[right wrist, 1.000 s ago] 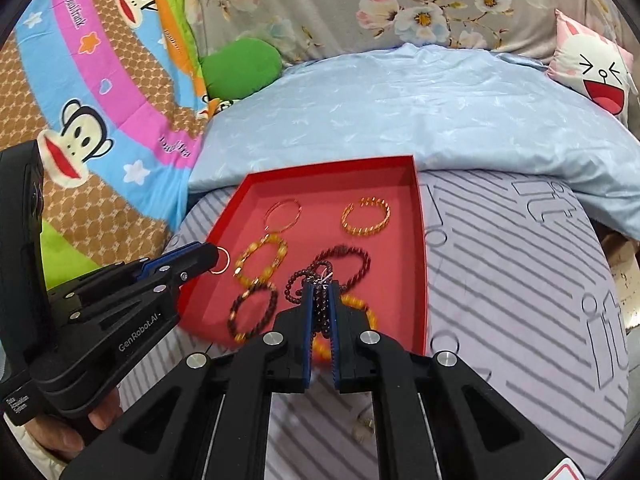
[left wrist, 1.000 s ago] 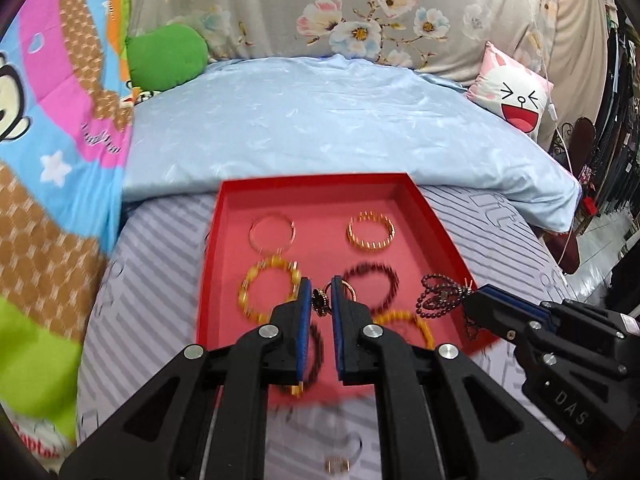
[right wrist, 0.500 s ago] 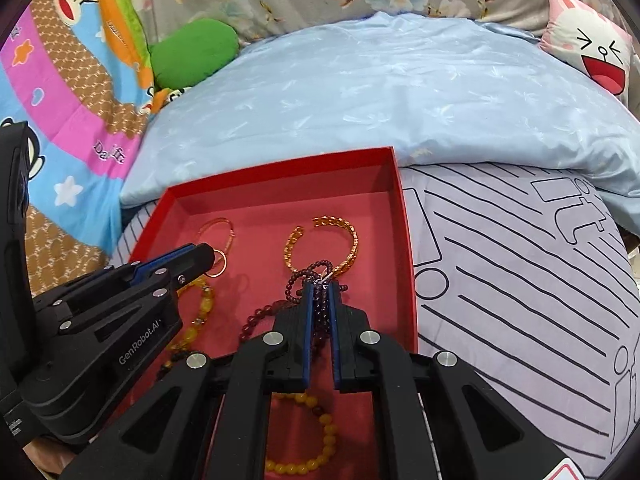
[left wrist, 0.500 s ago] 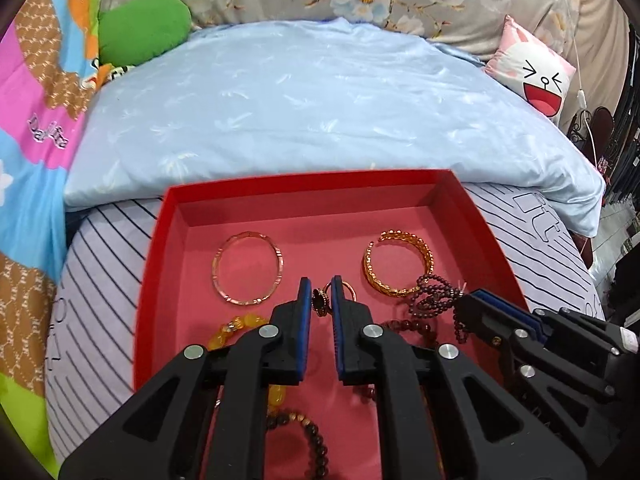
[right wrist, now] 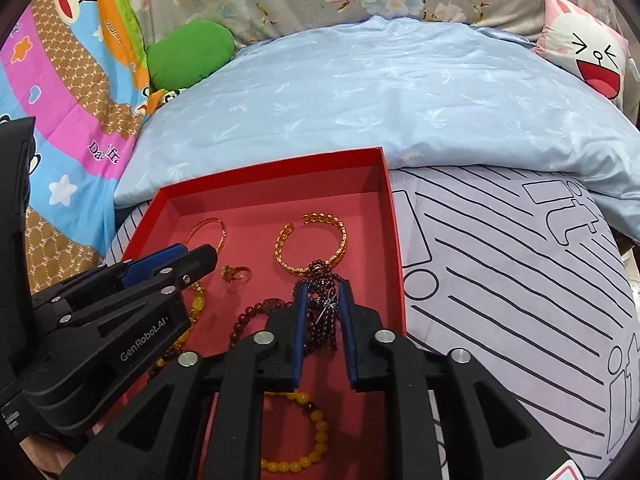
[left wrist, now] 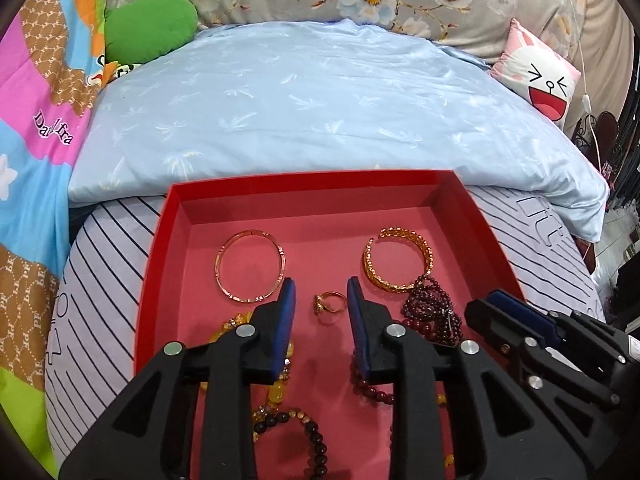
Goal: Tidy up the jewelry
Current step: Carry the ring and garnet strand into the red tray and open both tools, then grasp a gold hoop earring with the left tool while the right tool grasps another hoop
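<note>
Sitting loose on the red tray (left wrist: 160, 248) floor, the gold ring (left wrist: 330, 303) is framed by the left gripper (left wrist: 321, 294), jaws spread; garnet beads (right wrist: 320, 312) between the right gripper (right wrist: 322, 300) parted jaws look released. Backing out seems next.

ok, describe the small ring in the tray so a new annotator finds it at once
Find the red tray on the striped bedcover. On its floor the gold ring lies between the plain thin bangle and the beaded gold cuff, framed by the open left gripper. It is by far the smallest loop, carrying a knobby top.
</note>
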Demonstrator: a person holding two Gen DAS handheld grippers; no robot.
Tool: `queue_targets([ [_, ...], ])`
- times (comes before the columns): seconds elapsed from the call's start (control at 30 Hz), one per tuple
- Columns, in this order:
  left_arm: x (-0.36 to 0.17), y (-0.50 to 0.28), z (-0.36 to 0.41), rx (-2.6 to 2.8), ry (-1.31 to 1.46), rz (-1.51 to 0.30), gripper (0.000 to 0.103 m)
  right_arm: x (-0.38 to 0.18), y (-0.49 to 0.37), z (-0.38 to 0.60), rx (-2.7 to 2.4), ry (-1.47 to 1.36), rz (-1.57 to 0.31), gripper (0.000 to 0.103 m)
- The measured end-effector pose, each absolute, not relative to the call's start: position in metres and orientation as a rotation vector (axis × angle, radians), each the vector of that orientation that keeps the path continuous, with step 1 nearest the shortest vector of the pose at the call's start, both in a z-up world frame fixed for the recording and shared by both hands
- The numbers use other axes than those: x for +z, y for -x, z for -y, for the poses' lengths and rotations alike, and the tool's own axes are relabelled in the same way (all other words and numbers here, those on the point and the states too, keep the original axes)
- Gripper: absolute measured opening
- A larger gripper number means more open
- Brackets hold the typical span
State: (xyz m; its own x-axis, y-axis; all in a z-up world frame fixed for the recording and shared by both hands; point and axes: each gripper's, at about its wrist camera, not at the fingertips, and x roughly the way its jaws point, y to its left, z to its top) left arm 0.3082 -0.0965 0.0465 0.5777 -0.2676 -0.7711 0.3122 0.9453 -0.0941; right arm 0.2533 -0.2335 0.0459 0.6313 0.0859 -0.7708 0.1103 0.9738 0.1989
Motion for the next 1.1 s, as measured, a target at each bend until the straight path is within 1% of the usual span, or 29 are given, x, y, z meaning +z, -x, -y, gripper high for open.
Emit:
queue_targets([
  [0.33, 0.075, -0.263, 0.069, -0.33, -0.023, -0.837, 0.026, 0.07, -0.204, 0.232, 0.005, -0.233, -0.855, 0.019],
  [0.6, 0.079, -0.212, 0.051, -0.322, -0.04, -0.826, 0.026, 0.077, -0.159, 0.222, 0.028, -0.22, -0.856, 0.02],
  [0.87, 0.071, -0.167, 0.034, -0.306, -0.037, -0.844, 0.026, 0.068, -0.119, 0.218, 0.029, -0.195, -0.883, 0.02],
  [1.1, 0.048, -0.139, 0.025, -0.281, -0.03, -0.893, 0.026, 0.04, -0.092, 0.213, 0.022, -0.188, -0.953, 0.019],
])
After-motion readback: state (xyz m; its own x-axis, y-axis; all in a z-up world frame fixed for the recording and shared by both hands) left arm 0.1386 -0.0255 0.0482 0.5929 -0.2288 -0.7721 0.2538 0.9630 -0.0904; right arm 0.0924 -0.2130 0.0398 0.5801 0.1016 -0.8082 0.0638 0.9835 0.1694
